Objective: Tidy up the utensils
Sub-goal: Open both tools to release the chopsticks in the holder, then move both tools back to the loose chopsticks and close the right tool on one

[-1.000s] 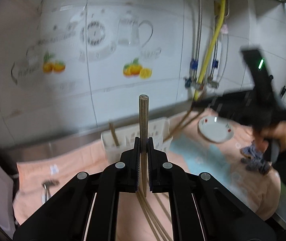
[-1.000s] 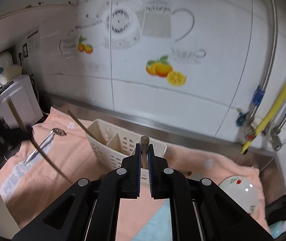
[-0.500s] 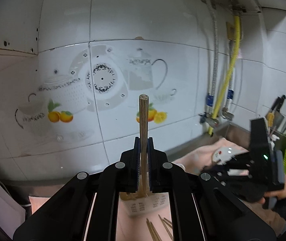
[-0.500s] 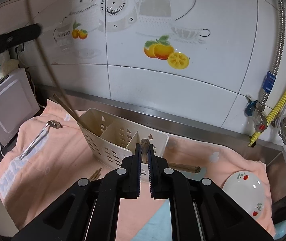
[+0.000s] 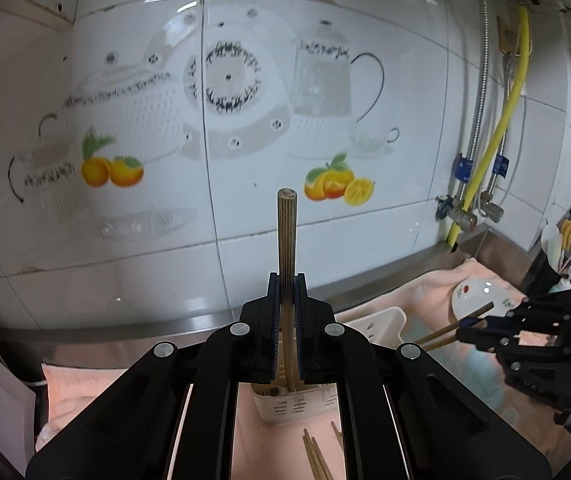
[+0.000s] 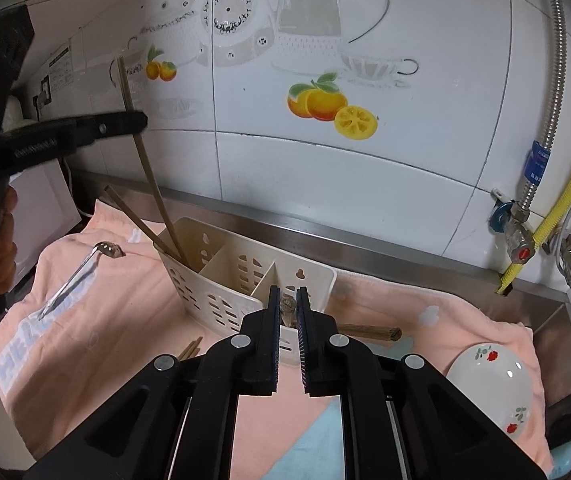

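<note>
A long wooden chopstick [image 5: 286,264] is gripped tight by the left tongs [image 5: 286,336], and its low end is dipped into the end pocket of the white holder [image 6: 221,280], where another chopstick [image 6: 137,220] is leaned. A thick wooden stick [image 6: 288,307] is pinched by the right tongs [image 6: 288,344] near the holder. More chopsticks [image 5: 317,456] and a metal spoon [image 6: 81,272] are laid on the pink cloth [image 6: 105,344].
</note>
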Motion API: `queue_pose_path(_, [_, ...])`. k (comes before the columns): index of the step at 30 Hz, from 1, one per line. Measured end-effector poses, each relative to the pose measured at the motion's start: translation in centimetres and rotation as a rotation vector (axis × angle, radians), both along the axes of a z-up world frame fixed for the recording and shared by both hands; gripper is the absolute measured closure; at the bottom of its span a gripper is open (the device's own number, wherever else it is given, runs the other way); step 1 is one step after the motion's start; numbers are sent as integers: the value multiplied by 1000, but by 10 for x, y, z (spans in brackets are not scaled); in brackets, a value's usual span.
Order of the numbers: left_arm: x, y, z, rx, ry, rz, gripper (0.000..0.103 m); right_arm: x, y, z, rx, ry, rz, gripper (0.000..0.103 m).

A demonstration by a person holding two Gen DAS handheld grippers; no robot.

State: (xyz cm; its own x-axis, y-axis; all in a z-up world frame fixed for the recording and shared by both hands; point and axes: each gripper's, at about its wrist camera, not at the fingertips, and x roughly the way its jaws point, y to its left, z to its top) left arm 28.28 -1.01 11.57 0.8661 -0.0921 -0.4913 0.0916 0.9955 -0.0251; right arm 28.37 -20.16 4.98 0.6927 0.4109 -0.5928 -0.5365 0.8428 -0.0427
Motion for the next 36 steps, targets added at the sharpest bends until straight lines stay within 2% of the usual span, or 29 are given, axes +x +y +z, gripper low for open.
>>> queue_pose_path(1, [0,0,-2,0,4,0,97,-1,-1,1,1,-5,-1,87])
queue_pose_path(5, [2,0,-8,-3,24,-2,97,-9,-3,5,4,-31,-4,80])
queue_pose_path(10, [-1,3,-14,-14,35,-2,96,-26,-7,12,15,-67,2,67])
queue_pose_path(13, [-5,5,-14,-16,39,4,90,-38,-10,15,21,-92,3,62])
queue_pose_path(19, [-25,12,-17,-35,34,14,86,-66,-15,7,43,-96,21,57])
queue_pose_path(20, [-30,13,-18,-37,32,15,81,-71,-15,3,43,-95,23,56])
queue_pose_path(21, [-35,14,-19,-36,27,22,62,-75,-15,0,43,-92,26,54])
queue_pose_path(22, [-41,15,-20,-33,17,30,53,-79,-15,-3,40,-90,27,54])
queue_pose_path(27, [-67,16,-28,-33,13,31,51,-99,-13,-32,17,-61,30,48])
queue_pose_path(31, [-88,17,-39,-28,12,46,33,-111,-15,-57,5,-25,17,44])
queue_pose_path(36, [-113,19,-59,-32,29,63,18,-122,-19,-89,7,39,-2,41])
